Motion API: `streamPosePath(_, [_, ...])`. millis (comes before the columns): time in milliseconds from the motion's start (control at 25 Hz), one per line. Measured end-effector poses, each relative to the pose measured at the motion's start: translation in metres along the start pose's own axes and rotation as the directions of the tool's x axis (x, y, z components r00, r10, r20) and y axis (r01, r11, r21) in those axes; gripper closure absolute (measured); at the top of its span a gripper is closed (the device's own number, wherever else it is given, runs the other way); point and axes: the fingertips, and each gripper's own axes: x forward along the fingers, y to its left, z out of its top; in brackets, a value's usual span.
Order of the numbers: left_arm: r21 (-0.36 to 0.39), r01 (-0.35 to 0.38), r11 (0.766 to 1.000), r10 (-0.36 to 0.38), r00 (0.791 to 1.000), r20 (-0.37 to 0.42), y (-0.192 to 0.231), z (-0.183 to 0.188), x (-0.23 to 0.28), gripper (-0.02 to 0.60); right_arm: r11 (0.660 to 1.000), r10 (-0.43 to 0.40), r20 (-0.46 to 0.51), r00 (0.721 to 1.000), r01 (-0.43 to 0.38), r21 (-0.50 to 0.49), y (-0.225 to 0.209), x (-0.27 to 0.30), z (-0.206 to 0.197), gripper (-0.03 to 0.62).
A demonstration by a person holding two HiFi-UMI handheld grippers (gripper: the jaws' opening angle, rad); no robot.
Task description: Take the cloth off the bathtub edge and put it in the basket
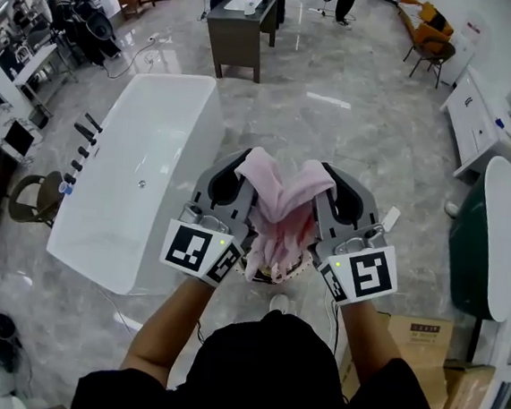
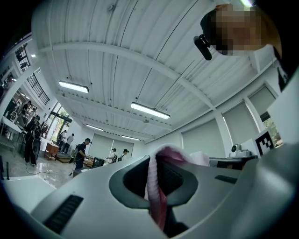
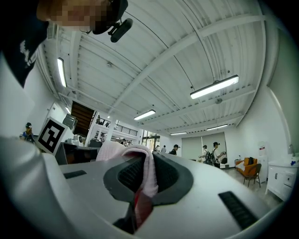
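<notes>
2 grippers tight on pink cloth

Grey marble floor; a dark cabinet at its far end, an orange chair near white cupboards; strip lights cross the ribbed ceiling.

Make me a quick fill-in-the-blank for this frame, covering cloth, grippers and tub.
1. The left gripper and the right gripper are each shut on a ____ cloth.
2. In the head view, the white bathtub lies to the ____ of the cloth.
3. The number of grippers holding the cloth is ____.

Missing words: pink; left; two.
</notes>
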Motion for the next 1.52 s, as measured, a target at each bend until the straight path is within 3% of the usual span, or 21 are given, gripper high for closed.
streamPosePath(480, [0.002,-0.064,0.998,0.064,0.998,-0.03,0.013,-0.027,0.032,0.548,0.997,0.026,-0.007,1.0,-0.025,0.079,-0.033,0.019,-0.025,0.549])
streamPosePath(840, [-0.002,-0.105,0.995,0.104,0.988,-0.111,0.021,-0.068,0.031,0.548,0.993,0.052,-0.068,0.996,-0.045,0.108,-0.041,0.027,-0.063,0.549])
streamPosePath(1040, [0.019,-0.111,0.994,0.112,0.974,-0.195,0.016,-0.106,0.023,0.548,0.991,0.062,-0.136,0.989,-0.044,0.129,-0.033,0.024,-0.097,0.551])
streamPosePath(1320, [-0.027,-0.146,0.989,0.134,0.956,-0.263,0.019,-0.151,0.011,0.548,0.989,0.088,-0.195,0.977,-0.061,0.136,-0.029,0.019,-0.138,0.551])
streamPosePath(1520, [-0.074,-0.212,0.974,0.175,0.923,-0.343,0.024,-0.191,0.001,0.548,0.981,0.11,-0.234,0.966,-0.069,0.18,-0.033,0.016,-0.175,0.549])
